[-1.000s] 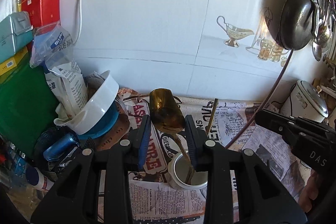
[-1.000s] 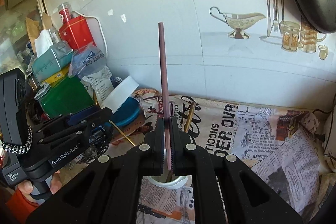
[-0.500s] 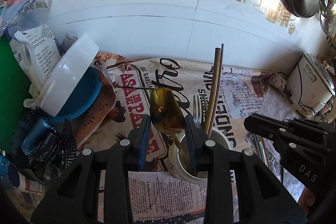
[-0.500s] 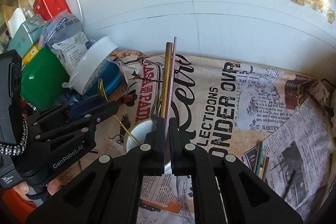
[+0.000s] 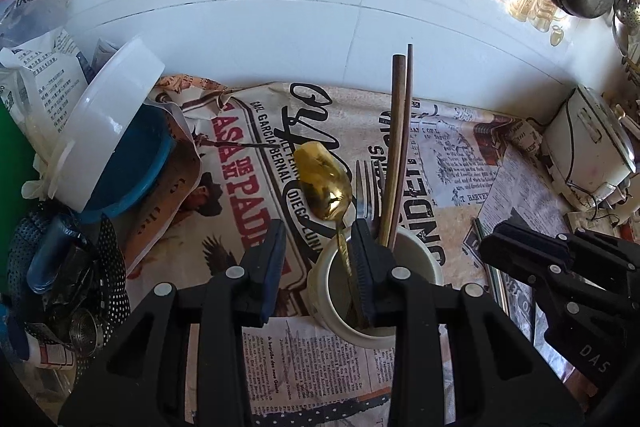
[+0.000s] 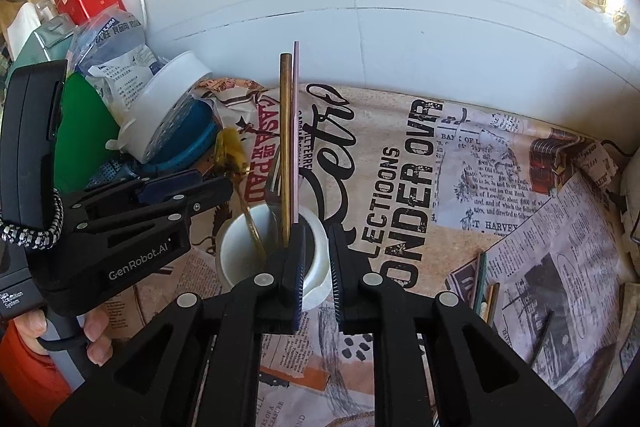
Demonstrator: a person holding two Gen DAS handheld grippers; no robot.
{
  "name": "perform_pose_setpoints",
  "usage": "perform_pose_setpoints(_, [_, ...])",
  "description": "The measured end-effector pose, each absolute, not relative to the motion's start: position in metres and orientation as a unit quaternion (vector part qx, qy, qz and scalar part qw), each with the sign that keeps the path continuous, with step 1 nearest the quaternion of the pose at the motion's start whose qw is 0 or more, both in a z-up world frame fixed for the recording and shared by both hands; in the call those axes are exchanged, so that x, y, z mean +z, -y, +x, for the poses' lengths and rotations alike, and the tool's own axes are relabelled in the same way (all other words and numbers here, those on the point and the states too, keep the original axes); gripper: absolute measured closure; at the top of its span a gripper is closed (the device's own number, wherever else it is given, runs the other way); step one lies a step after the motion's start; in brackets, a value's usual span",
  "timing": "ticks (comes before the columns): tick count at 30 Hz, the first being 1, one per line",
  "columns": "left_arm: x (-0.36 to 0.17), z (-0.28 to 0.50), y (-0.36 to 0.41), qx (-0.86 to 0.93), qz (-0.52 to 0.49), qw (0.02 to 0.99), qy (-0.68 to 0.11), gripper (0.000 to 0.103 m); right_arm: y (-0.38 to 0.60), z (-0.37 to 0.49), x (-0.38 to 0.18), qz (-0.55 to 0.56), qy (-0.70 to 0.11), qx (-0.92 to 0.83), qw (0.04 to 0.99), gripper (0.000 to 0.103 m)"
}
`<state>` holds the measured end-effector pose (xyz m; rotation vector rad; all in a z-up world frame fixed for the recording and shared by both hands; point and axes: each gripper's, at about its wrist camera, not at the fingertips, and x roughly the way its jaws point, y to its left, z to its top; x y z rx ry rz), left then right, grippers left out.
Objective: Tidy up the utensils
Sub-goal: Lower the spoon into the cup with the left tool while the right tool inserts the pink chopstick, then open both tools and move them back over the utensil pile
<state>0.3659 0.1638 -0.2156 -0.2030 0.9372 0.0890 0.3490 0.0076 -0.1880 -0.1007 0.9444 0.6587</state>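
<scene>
Right gripper (image 6: 314, 263) opening, seemingly clear of chopstick (image 6: 296, 131).

Black left claw (image 6: 208, 187) marked "GenRobot.AI", silver screws, blue pads, braided cable, orange sleeve (image 6: 24, 367).

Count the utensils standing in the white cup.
4: gold spoon at the left, fork behind it, then brown chopstick and thin pinkish chopstick side by side. More may be hidden inside.
</scene>
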Motion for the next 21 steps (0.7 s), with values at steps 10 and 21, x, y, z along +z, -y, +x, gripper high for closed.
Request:
perform_pose_setpoints(10, [-0.191,0.338,-0.151,0.054,-0.098,0.892,-0.438,0.067,0.013,0.335,-0.164,-0.063,-0.409,0.314,0.855,0.067])
perform_pose_setpoints(21, [-0.150,0.306,-0.123,0.073,-0.097,0.911,-0.394,0.044,0.051,0.322,-0.141,-0.059,-0.379,0.319,0.867,0.059])
